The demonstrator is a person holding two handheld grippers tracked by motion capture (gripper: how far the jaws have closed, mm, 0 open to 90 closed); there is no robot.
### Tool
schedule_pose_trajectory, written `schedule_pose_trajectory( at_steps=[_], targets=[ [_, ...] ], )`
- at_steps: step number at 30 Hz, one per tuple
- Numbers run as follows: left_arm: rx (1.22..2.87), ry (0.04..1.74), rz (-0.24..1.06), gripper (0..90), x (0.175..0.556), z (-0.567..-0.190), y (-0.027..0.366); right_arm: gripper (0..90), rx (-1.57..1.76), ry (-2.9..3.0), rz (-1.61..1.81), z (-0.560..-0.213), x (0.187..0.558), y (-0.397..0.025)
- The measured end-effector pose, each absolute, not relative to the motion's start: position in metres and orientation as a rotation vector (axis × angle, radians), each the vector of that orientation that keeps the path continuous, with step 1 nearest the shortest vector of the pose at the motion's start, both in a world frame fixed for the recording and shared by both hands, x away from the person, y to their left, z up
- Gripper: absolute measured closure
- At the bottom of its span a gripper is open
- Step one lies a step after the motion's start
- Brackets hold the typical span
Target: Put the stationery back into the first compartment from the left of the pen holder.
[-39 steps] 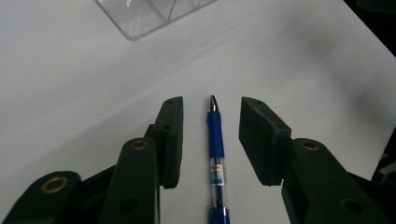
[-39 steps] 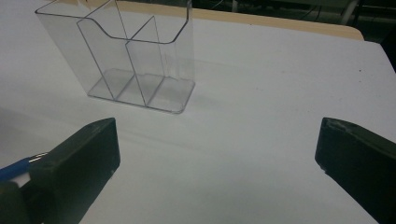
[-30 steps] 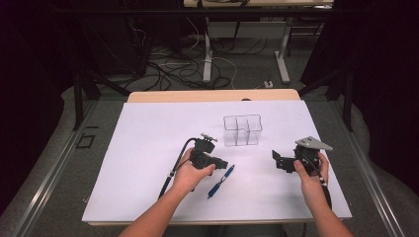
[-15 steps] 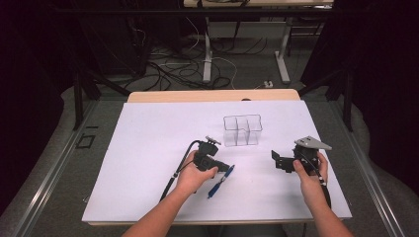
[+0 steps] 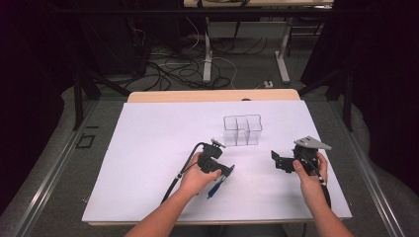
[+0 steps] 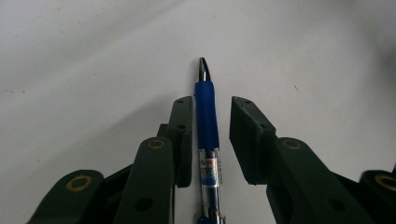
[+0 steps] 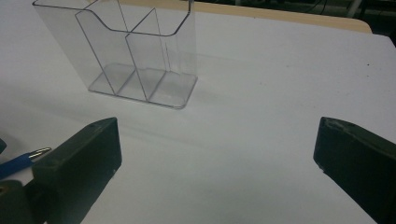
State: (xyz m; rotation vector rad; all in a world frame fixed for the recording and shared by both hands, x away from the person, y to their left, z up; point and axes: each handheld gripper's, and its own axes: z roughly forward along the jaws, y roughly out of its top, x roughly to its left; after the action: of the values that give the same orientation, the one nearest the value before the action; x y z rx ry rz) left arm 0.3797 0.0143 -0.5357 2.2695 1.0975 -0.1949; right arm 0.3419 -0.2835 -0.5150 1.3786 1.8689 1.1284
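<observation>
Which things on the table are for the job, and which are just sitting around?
For the job:
pen
left tongs, open around the pen

Just sitting around:
clear holder, empty
right tongs, open, holding nothing
cables on the floor

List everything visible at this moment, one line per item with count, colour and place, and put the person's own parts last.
Pen: 1, blue grip with clear barrel and metal tip, lying on the sheet between the left claw's jaws.
Organizer: 1, clear plastic with compartments, upright and empty, mid-table beyond the claws.
Sheet: 1, white, covering most of the table.
Table: 1, light wood, edge showing at the far side.
Cables: several, dark and white, on the floor behind the table.
Left claw: 1, black, open, straddling the pen.
Right claw: 1, black, wide open, above bare sheet, facing the organizer.
Hands: 2, one on each claw.
</observation>
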Motion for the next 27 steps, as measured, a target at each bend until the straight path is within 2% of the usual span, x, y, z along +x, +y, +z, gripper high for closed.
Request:
schedule_pose_trajectory(
  at_steps=[13,27],
  targets=[
    [2.317,1.088,-0.175,76.6,0.3774,-0.5411,0.0116,1.1,1.371,1.876,1.127,-0.5156,0.3427,-0.2836],
    [2.293,1.137,-0.196,79.2,0.3772,-0.5412,0.0111,1.2,1.376,1.882,1.117,-0.5165,0.3433,-0.2819]
  ],
)
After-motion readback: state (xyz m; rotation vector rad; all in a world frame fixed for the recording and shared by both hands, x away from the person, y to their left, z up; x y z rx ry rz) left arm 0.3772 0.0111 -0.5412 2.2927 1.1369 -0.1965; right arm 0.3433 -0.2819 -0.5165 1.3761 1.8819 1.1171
